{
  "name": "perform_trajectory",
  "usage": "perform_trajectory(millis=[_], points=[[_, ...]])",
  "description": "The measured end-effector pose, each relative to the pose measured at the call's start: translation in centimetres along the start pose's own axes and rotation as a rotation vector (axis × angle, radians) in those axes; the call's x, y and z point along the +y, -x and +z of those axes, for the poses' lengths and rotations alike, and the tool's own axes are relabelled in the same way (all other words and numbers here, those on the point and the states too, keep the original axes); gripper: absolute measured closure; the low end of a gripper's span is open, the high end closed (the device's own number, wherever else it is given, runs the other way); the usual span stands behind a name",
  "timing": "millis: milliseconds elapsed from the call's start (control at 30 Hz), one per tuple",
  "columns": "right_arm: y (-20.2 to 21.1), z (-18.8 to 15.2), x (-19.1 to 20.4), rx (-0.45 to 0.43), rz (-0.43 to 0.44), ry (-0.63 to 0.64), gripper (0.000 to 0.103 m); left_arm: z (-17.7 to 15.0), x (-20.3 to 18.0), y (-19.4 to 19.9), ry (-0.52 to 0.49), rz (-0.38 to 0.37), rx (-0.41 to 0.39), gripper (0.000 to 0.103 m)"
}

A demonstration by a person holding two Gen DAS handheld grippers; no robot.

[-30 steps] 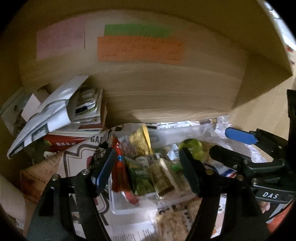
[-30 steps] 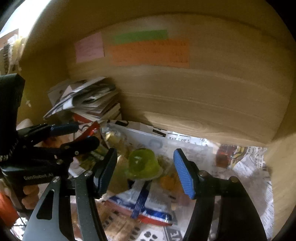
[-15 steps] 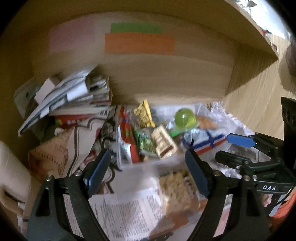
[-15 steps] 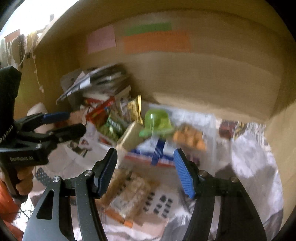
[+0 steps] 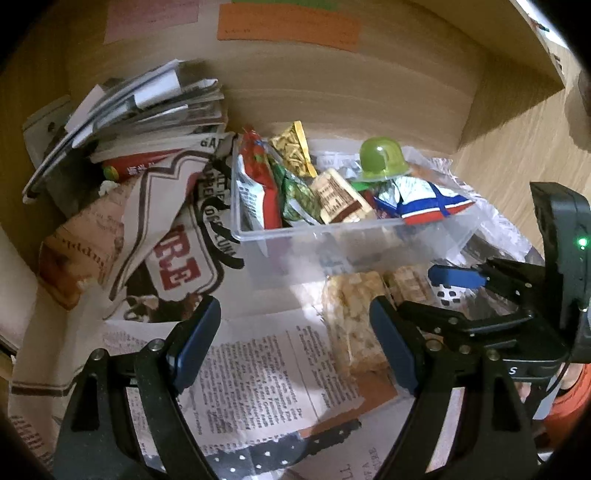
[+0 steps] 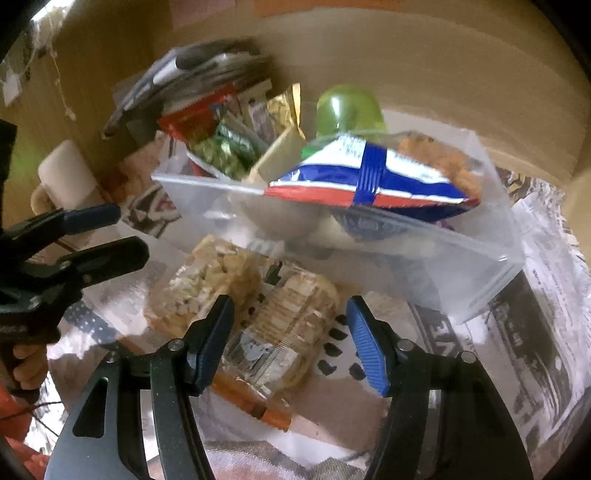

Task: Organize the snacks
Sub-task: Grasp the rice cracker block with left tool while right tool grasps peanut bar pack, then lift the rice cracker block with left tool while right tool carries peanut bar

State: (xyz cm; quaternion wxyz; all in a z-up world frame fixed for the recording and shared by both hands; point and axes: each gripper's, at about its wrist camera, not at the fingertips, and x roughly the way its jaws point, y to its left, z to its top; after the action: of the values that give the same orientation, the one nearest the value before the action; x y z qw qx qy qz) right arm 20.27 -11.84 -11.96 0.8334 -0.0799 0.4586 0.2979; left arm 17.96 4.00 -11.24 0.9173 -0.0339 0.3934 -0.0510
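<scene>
A clear plastic bin (image 5: 332,236) (image 6: 461,273) holds several snacks: a red packet (image 5: 258,173), a green jelly cup (image 5: 380,155) (image 6: 347,107) and a red-white-blue bag (image 5: 424,199) (image 6: 369,173). Two clear-wrapped cracker packs lie in front of the bin on newspaper: one (image 5: 351,314) (image 6: 207,284) to the left, one (image 6: 291,325) to the right. My right gripper (image 6: 288,339) is open, its fingers on either side of the right pack. My left gripper (image 5: 295,343) is open and empty above the newspaper; the right gripper (image 5: 436,291) shows at its right.
A stack of magazines and papers (image 5: 147,107) stands at the back left against the wooden wall (image 5: 332,85) with coloured sticky notes (image 5: 288,26). Crumpled newspaper (image 5: 173,236) covers the surface. A pale roll (image 6: 66,177) lies at the left.
Both grippers have pulled back from the bin and tilted down. The cracker packs in front of the bin have come into view, and my right gripper now straddles one.
</scene>
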Motion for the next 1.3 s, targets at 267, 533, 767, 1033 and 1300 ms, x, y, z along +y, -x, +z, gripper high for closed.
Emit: perform_trajectory(millis=[267, 533, 767, 1033, 1300], points=[[0.8, -1.4, -1.8, 0.015, -0.035, -0.004, 0.044, -0.4, -1.9, -2.2, -0.013, -0.055, 0.059, 0.020], [1.3, -2.4, -3.3, 0.013, -0.007, -0.041, 0.057, -0.5, -3.3, -5.1, 0.001, -0.091, 0.131, 0.023], [1.9, -2.9, -3.6, -0.016, -0.003, -0.053, 0.063, -0.9, -4.6, -5.8, -0.016, -0.066, 0.125, 0.052], [4.0, -3.3, -3.7, -0.077, 0.015, -0.064, 0.065, -1.5, -4.9, -4.0, -0.024, -0.056, 0.091, 0.057], [7.0, -2.8, -2.9, -0.161, 0.018, -0.052, 0.065, -0.7, -4.9, -0.2, -0.027, -0.058, -0.005, 0.057]])
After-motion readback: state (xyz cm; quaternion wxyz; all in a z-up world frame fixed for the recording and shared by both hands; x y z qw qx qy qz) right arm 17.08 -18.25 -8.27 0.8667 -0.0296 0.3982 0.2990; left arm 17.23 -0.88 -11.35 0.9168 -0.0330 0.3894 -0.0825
